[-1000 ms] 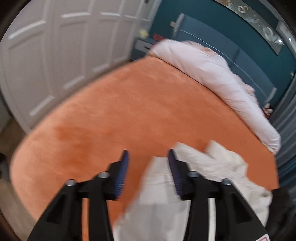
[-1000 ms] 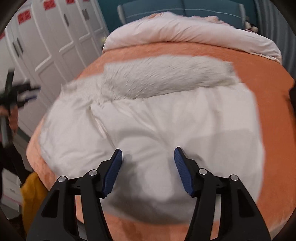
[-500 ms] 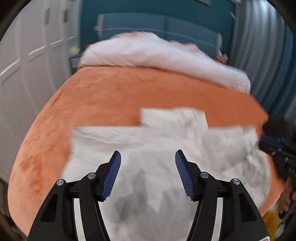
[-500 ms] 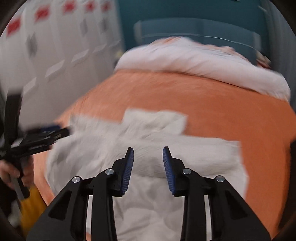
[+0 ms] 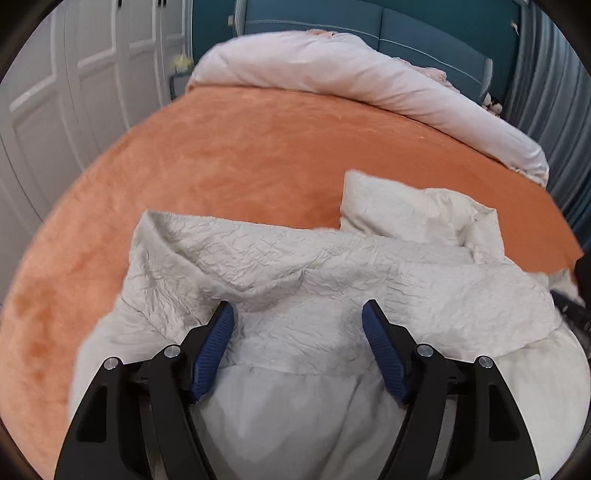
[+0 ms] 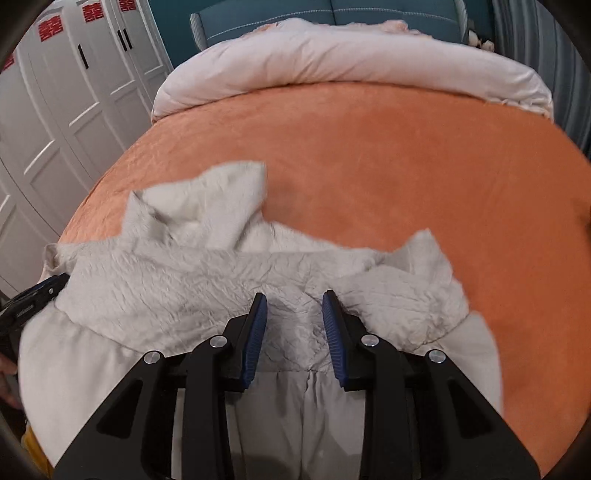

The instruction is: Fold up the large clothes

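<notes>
A large off-white garment [image 5: 332, 273] lies crumpled on the near part of the orange bed cover [image 5: 258, 147], with a crinkled band across it and a smoother part hanging toward me. My left gripper [image 5: 297, 314] hovers just over the crinkled band; its jaws stand wide and are opening, and nothing is pinched. In the right wrist view the same garment [image 6: 184, 280] spreads to the left. My right gripper [image 6: 293, 299] sits low over its wrinkled fold with a narrow gap between the pads and cloth showing in the gap, not visibly clamped. The left gripper's tip [image 6: 37, 295] shows at that view's left edge.
A rolled pale duvet [image 5: 351, 77] lies across the far end of the bed before a teal headboard [image 5: 406, 22]. White wardrobe doors [image 6: 55, 110] run along the left side and a grey-blue curtain [image 5: 554, 92] hangs at the right. Something yellow [image 6: 33, 443] sits below the bed's near left corner.
Both grippers dropped toward the garment's near edge. The left jaws widened, the right jaws narrowed. The garment was pulled nearer and now lies bunched by the bed's front edge.
</notes>
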Motion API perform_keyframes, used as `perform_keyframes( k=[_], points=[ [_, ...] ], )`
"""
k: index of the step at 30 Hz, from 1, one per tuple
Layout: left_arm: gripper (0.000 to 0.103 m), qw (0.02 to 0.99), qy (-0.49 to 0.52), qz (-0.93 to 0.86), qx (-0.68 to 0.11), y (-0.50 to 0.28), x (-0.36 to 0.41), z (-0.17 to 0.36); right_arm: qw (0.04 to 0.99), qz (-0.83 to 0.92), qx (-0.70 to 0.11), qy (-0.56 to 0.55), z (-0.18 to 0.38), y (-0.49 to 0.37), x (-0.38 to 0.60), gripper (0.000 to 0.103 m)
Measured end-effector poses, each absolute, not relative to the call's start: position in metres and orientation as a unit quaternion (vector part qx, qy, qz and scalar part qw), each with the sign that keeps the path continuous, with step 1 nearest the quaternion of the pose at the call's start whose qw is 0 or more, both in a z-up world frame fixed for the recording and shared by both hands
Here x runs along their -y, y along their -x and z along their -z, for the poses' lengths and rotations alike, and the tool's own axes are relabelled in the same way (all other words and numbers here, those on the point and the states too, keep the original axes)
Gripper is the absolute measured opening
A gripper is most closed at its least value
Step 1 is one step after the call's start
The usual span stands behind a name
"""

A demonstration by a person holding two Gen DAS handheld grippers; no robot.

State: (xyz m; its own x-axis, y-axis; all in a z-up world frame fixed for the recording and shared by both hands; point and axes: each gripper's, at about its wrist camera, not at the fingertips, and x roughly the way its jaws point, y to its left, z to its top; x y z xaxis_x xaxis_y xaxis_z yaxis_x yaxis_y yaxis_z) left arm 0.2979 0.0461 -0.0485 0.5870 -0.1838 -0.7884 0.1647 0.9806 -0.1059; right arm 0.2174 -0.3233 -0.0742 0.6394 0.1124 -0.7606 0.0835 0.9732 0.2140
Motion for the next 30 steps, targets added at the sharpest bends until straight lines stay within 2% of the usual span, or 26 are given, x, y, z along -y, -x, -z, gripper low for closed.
perform_keyframes(
  k=[7,18,20,21,26,30],
  points=[
    [0.074,0.909,-0.003,0.083,-0.408,-0.305,-0.032,0.068,0.9,-0.015,-0.411,-0.142,0.098,-0.228,0.325,0.029],
    [0.075,0.905,0.004,0.085,-0.416,-0.309,-0.028,0.077,0.894,-0.011,-0.422,-0.148,0.103,-0.239,0.325,0.029],
    [0.074,0.902,-0.026,0.069,-0.424,-0.304,-0.023,0.066,0.892,0.024,-0.435,-0.119,0.084,-0.235,0.317,0.03],
    [0.072,0.901,-0.04,0.058,-0.429,-0.299,-0.021,0.058,0.897,0.032,-0.428,-0.109,0.068,-0.226,0.309,0.033],
    [0.073,0.907,-0.052,0.069,-0.412,-0.247,-0.014,0.001,0.922,-0.043,-0.373,-0.093,-0.006,-0.171,0.251,0.034],
    [0.073,0.9,-0.027,0.081,-0.428,-0.214,-0.008,-0.028,0.915,-0.103,-0.385,-0.069,-0.017,-0.146,0.193,0.033]
  ],
)
